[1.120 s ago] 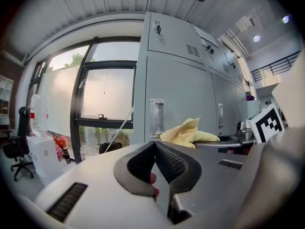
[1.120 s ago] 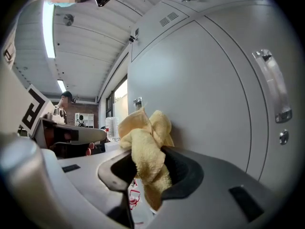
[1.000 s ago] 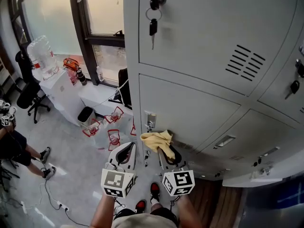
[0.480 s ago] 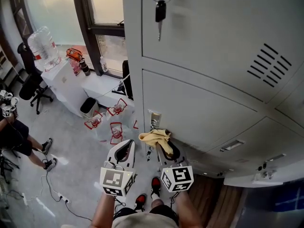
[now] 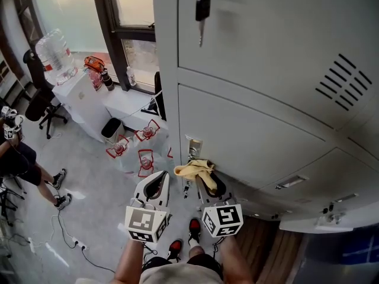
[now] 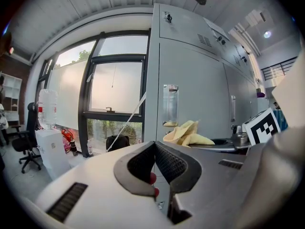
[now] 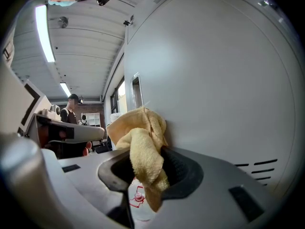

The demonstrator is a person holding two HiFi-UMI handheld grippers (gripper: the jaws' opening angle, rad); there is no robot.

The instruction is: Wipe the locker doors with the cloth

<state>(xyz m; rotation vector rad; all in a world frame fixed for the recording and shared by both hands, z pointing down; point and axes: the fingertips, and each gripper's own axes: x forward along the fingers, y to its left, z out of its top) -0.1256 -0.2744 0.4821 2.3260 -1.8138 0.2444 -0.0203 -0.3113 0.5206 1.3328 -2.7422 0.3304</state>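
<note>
The right hand-held gripper (image 5: 208,180) holds the cloth (image 5: 193,169) against a locker door (image 5: 254,141). The left hand-held gripper (image 5: 157,181) is closed and empty. The wiping seems unfinished.

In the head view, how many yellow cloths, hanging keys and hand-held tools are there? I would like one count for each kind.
cloth: 1
key: 1
tools: 2, the left tool and the right tool
Total: 4

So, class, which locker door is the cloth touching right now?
The door directly below the one with the hanging key; the right gripper holds the yellow cloth against its lower left corner.
</note>
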